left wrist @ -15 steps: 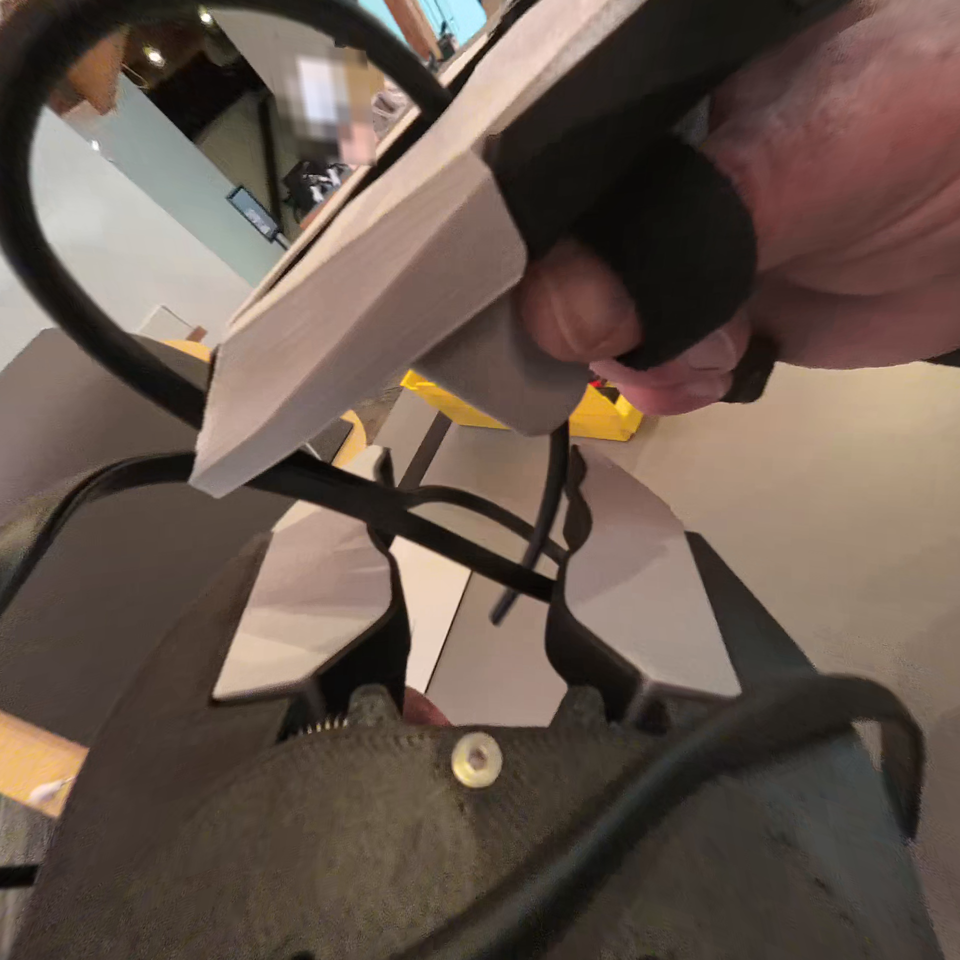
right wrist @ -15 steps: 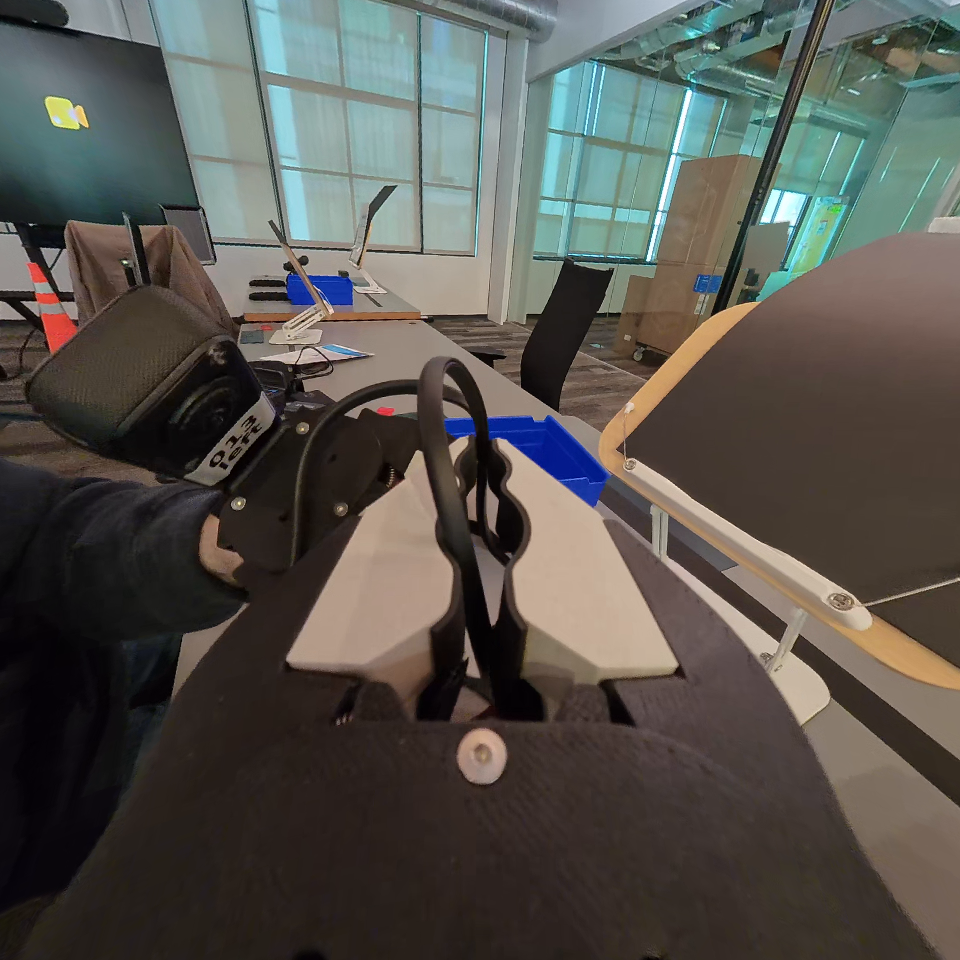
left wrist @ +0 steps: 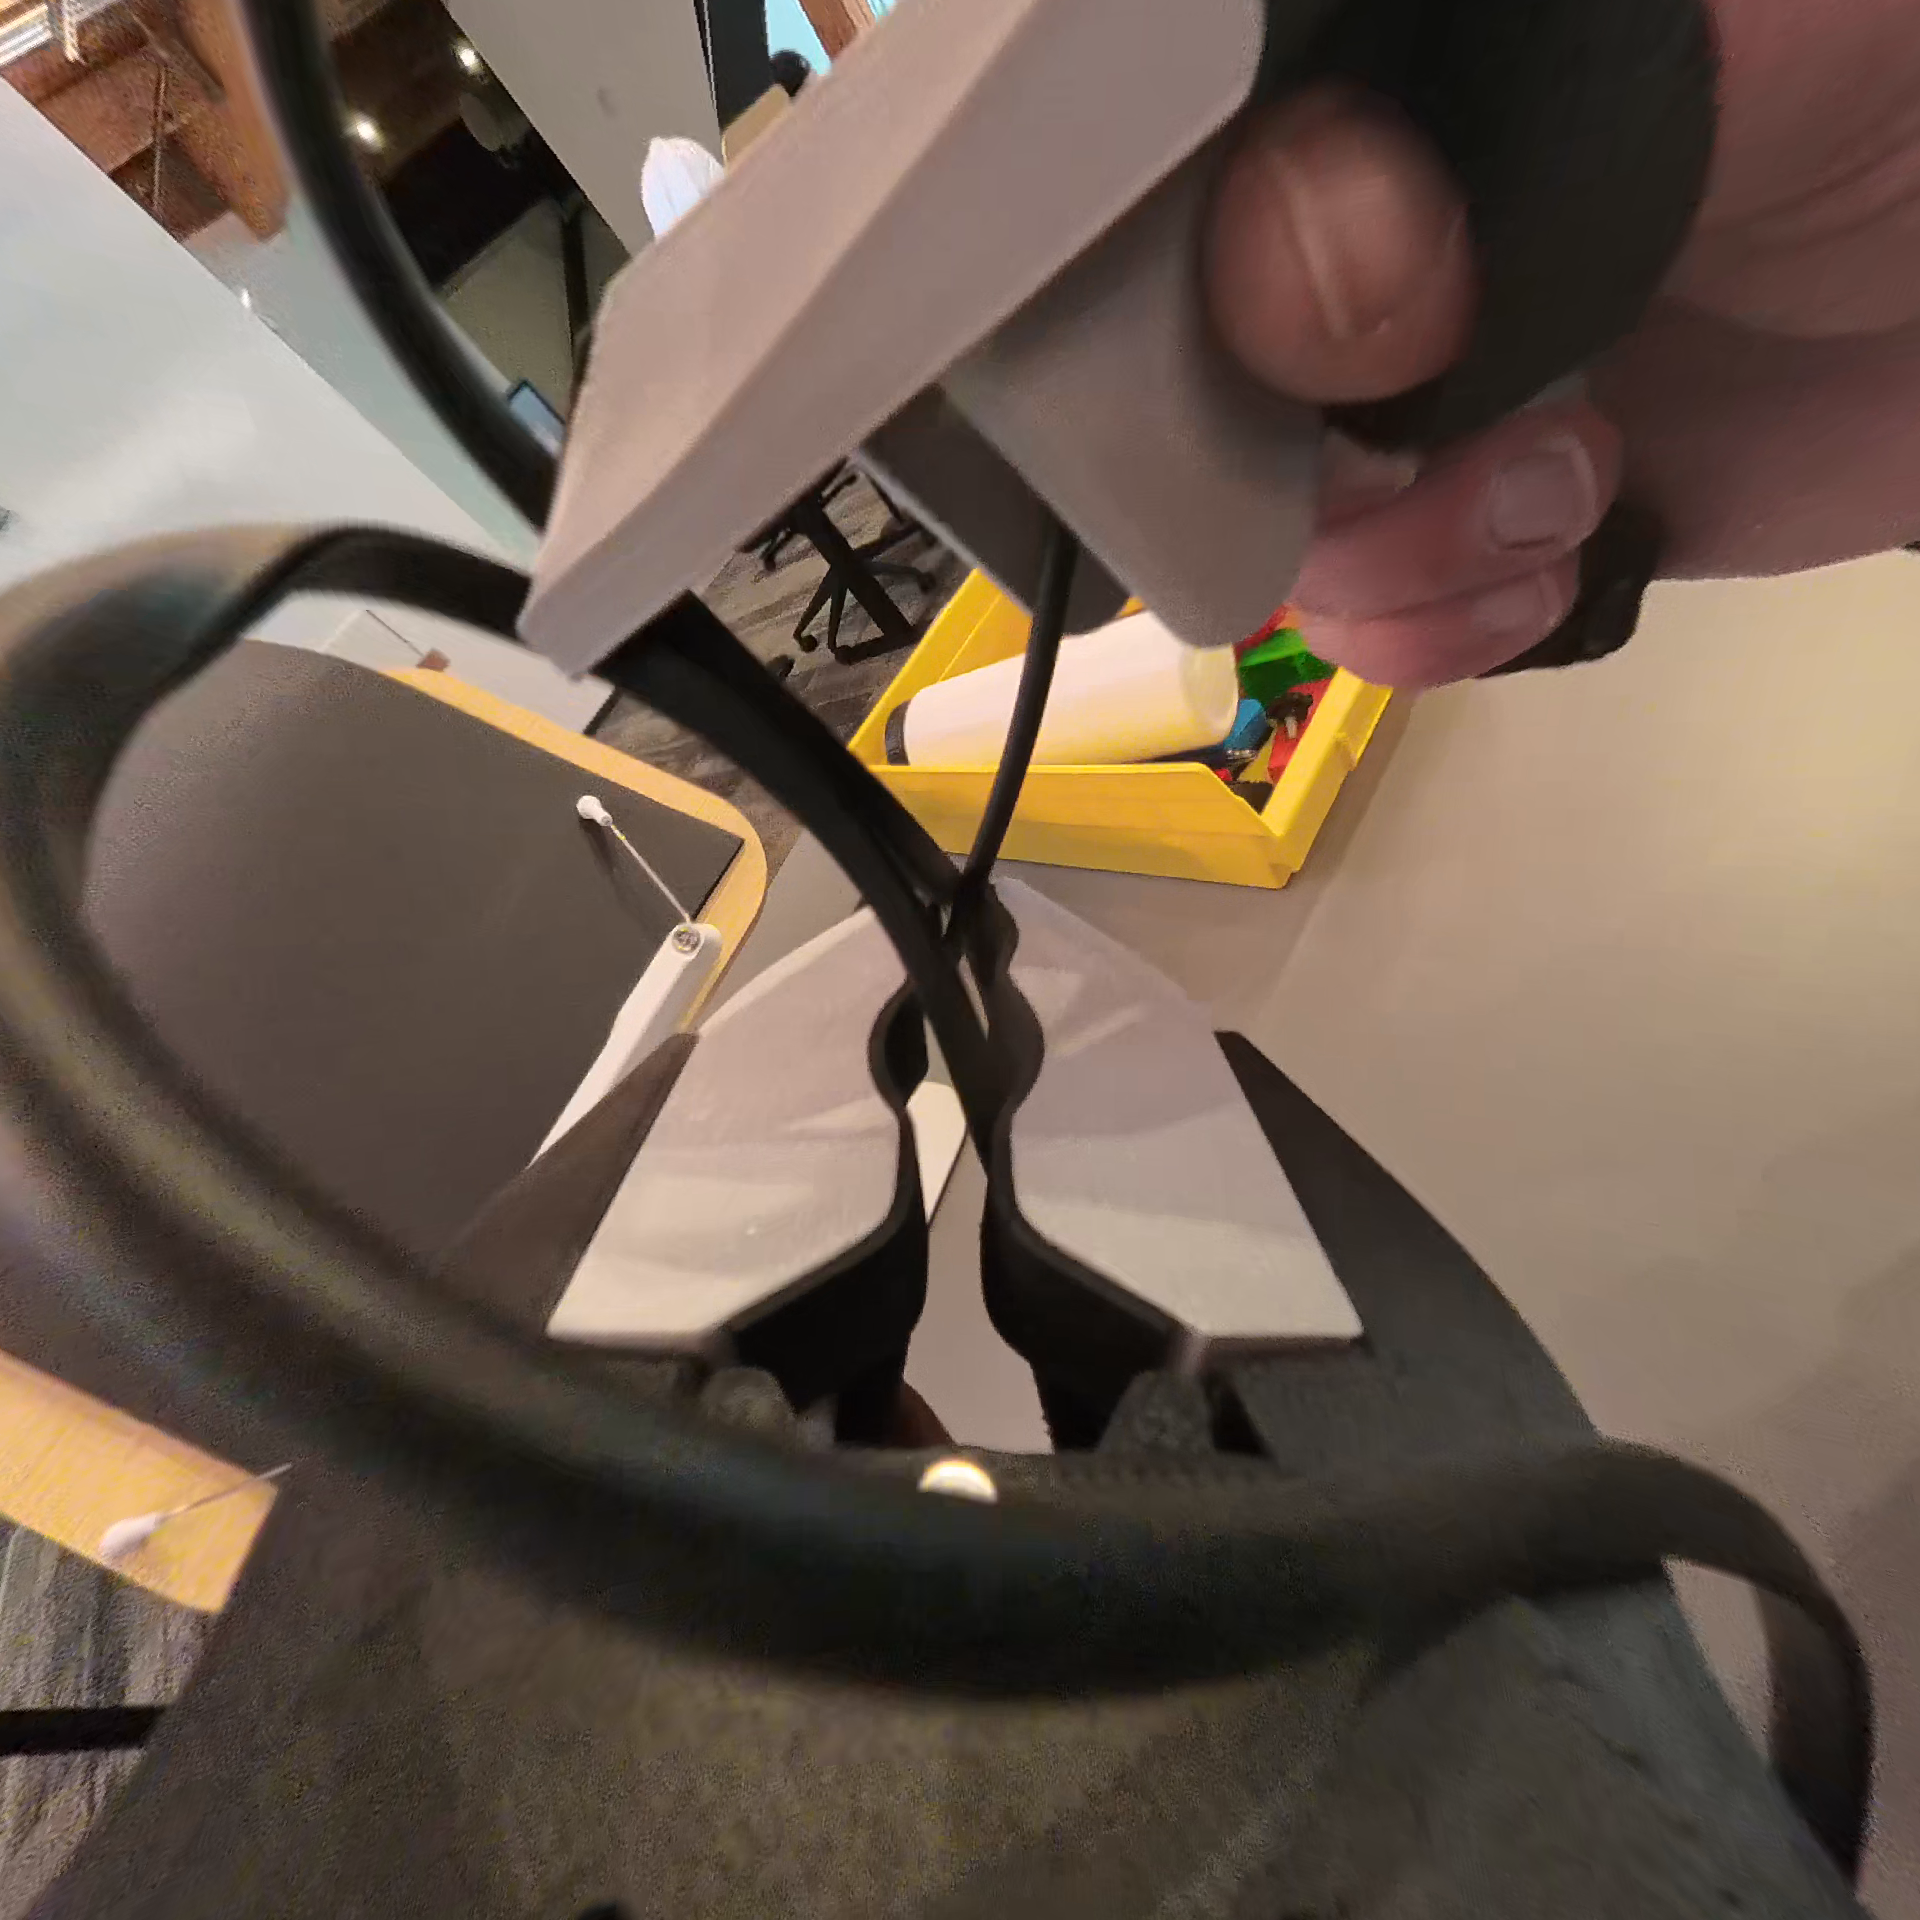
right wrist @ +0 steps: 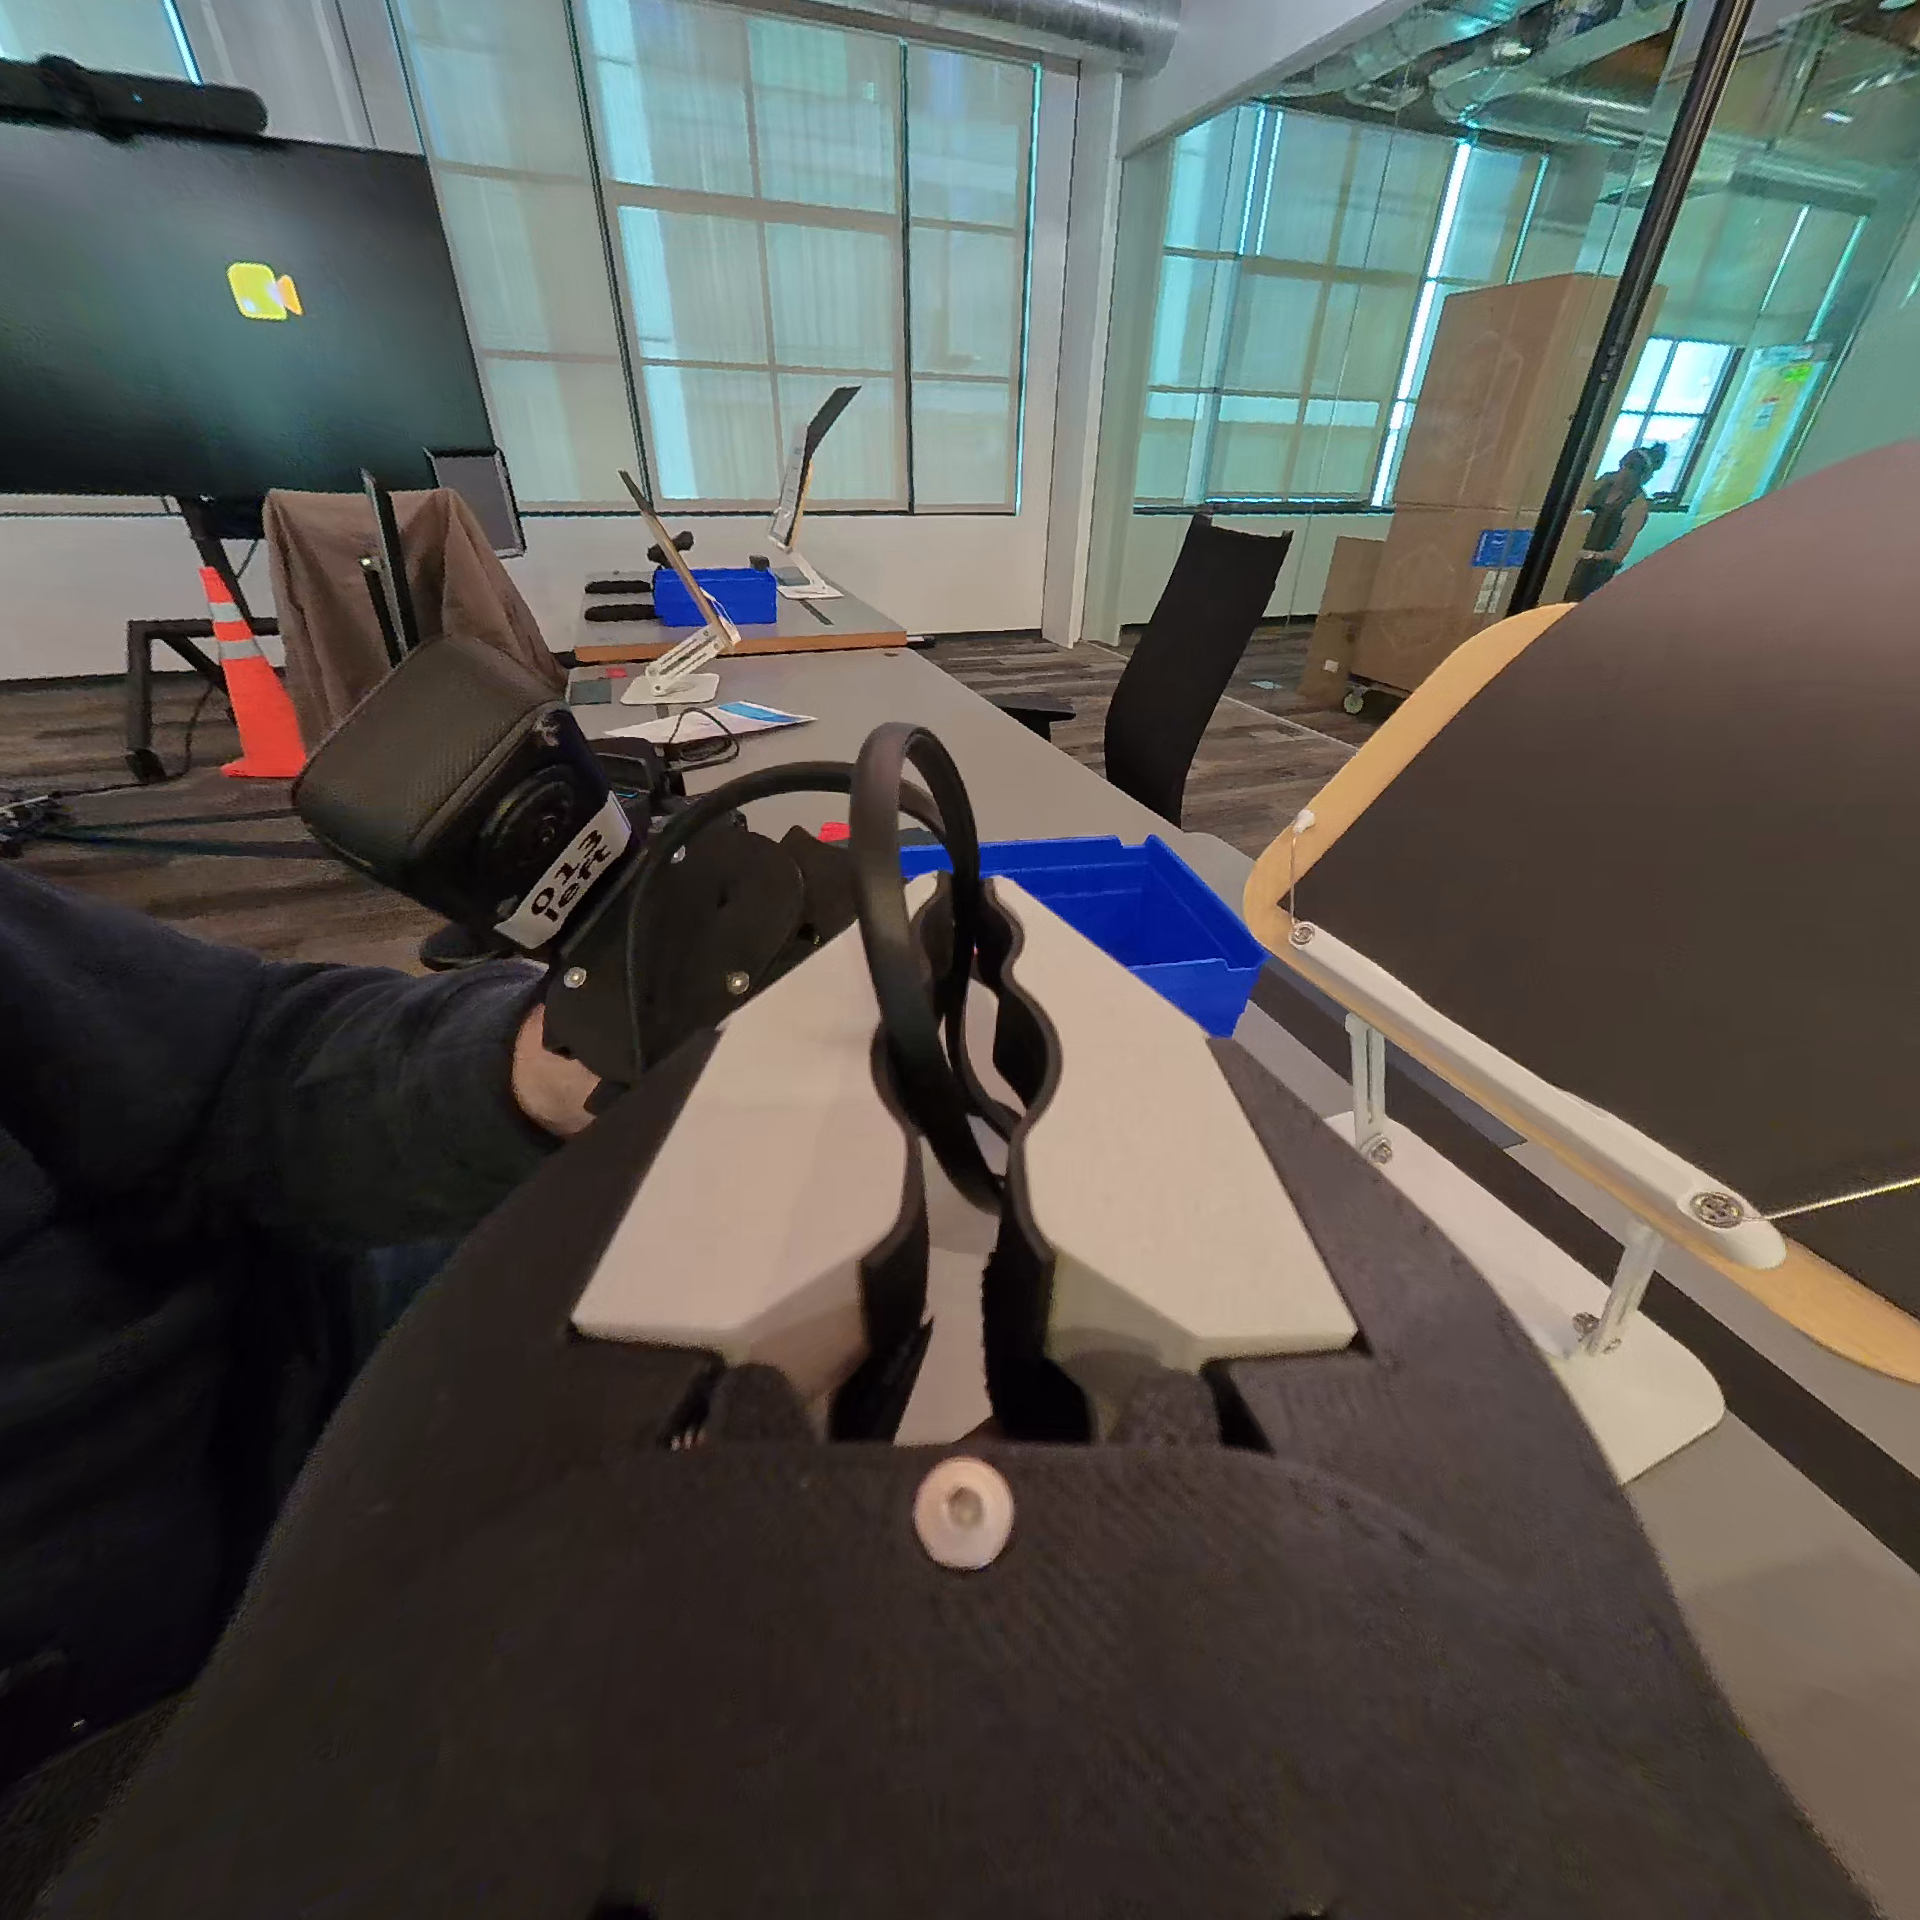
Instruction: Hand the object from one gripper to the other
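While both grippers meet above the grey table (left wrist: 1558,1039), a black flat cable (right wrist: 902,966) loops between them and is pinched by each. Seen in the right wrist view, the right gripper (right wrist: 961,997) has its pale fingers (right wrist: 790,1122) drawn nearly together on the cable's band, which arches up out of the tips and curves back toward the left gripper's black body beyond it, on the side away from the blue bin (right wrist: 1132,914). Seen in the left wrist view, the left gripper (left wrist: 961,997) is likewise closed on the cable near its fingertips, with a wide loop of it sweeping round close to the lens. Just above, a hand (left wrist: 1558,312) grips the right gripper's grey body, and a yellow bin (left wrist: 1091,821) sits on the table beyond the fingertips.
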The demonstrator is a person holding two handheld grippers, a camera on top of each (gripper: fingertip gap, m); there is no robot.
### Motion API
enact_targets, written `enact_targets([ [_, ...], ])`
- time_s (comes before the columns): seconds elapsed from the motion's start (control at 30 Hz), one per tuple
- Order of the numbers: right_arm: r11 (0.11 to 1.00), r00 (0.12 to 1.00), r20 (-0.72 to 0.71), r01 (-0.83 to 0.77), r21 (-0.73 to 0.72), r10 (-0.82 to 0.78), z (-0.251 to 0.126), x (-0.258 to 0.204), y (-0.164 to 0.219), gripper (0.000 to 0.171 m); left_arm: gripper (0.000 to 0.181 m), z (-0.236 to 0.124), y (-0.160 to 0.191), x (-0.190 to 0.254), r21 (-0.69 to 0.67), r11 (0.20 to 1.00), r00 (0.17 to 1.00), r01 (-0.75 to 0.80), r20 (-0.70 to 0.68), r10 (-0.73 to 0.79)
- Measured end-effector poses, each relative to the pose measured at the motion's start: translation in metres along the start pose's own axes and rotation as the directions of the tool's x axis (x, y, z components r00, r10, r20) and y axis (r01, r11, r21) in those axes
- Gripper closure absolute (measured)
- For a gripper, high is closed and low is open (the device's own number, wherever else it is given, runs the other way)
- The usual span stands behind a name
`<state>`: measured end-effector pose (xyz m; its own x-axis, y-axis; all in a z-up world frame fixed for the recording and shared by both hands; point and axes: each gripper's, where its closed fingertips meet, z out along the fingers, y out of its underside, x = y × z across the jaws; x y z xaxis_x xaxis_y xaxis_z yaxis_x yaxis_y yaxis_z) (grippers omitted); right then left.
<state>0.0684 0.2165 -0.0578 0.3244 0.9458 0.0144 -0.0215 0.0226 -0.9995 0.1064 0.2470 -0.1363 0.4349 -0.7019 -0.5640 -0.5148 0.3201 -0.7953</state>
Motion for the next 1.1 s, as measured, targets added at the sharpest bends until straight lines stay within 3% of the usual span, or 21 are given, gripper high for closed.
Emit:
enact_targets([
  [0.6, 0.988, 0.99, -0.07, -0.117, 0.105, 0.125, -0.044, 0.03, 0.02, 0.17, 0.176, -0.018, 0.012, -0.009, -0.052, 0.999, 0.996, 0.0, -0.084, -0.005],
  [0.87, 0.988, 0.99, -0.063, -0.119, 0.096, 0.125, -0.048, 0.027, 0.028, 0.169, 0.177, -0.016, 0.017, -0.008, -0.098, 0.994, 0.992, -0.043, -0.122, 0.031],
  [1.1, 0.999, 0.991, -0.125, -0.037, 0.037, 0.041, -0.058, 0.026, 0.03, 0.127, 0.177, -0.022, 0.015, -0.026, -0.148, 0.974, 0.984, -0.172, -0.068, 0.164],
])
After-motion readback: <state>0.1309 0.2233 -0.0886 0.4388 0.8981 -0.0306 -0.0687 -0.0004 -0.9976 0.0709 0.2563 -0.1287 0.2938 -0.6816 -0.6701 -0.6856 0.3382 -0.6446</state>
